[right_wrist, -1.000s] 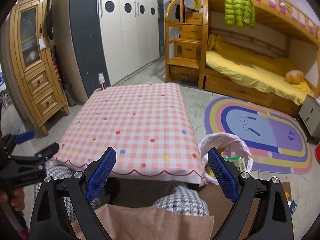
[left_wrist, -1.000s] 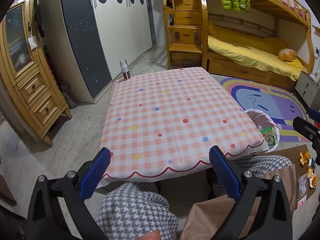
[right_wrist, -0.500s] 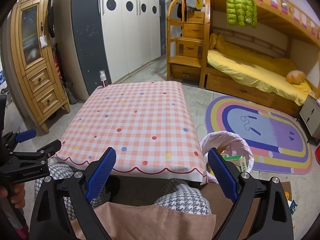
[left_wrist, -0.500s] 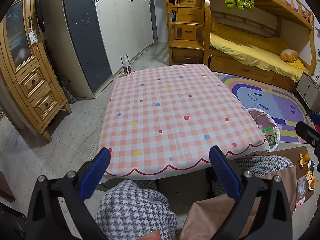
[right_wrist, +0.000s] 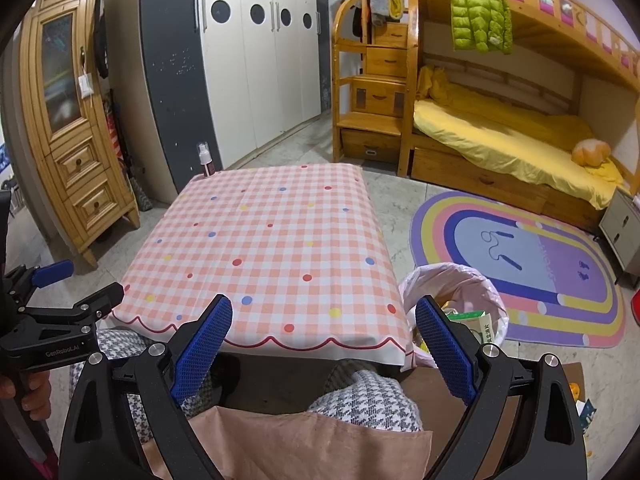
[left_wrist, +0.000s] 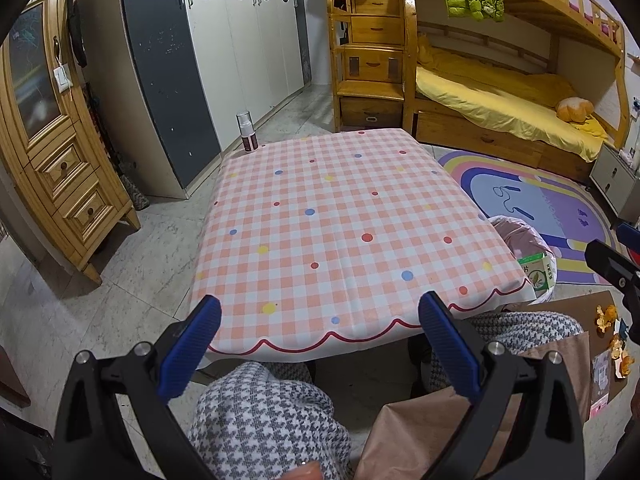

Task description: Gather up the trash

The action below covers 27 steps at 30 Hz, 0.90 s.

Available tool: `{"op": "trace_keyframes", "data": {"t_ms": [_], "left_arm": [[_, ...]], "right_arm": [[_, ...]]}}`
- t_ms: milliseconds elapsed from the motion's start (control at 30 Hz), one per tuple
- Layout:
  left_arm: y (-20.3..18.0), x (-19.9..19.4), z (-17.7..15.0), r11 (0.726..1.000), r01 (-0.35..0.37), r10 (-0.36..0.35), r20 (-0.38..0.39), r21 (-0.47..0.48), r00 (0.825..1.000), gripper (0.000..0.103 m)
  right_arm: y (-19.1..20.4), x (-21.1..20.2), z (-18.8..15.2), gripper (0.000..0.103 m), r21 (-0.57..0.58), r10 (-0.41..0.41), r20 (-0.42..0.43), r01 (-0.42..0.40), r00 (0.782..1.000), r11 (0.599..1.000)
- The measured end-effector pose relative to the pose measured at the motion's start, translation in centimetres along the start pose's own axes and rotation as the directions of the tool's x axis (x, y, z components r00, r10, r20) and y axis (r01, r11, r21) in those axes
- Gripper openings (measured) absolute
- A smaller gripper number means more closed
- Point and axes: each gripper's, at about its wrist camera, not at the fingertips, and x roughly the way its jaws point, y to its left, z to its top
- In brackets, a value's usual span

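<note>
The trash bin [right_wrist: 456, 284] (pink liner, a green carton [right_wrist: 474, 322] inside) stands on the floor just beside the tabletop's [right_wrist: 272, 248] right edge; your left claw [left_wrist: 320, 344] and right claw [right_wrist: 324, 344] both hang released, gripping nothing; a spray bottle [left_wrist: 246, 132] stands at the far corner.

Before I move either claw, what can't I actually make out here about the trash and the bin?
- Trash bin: right wrist view, its near side sits behind the right claw finger and table corner; contents below the green carton are hidden.
- Orange scraps on the cardboard: left wrist view, cut by the frame edge, too small to identify.
- Spray bottle label: too small.
- Floor under the table: hidden by the cloth.
</note>
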Motion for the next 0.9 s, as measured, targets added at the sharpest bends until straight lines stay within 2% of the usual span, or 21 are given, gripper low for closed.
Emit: {"op": "trace_keyframes", "data": {"t_ms": [900], "left_arm": [[0.41,0.18,0.35,1.0,-0.003,0.003,0.001,-0.009,1.0,0.096]], "right_arm": [[0.27,0.01,0.33,0.092,0.0,-0.001,0.005,0.001,1.0,1.0]]}}
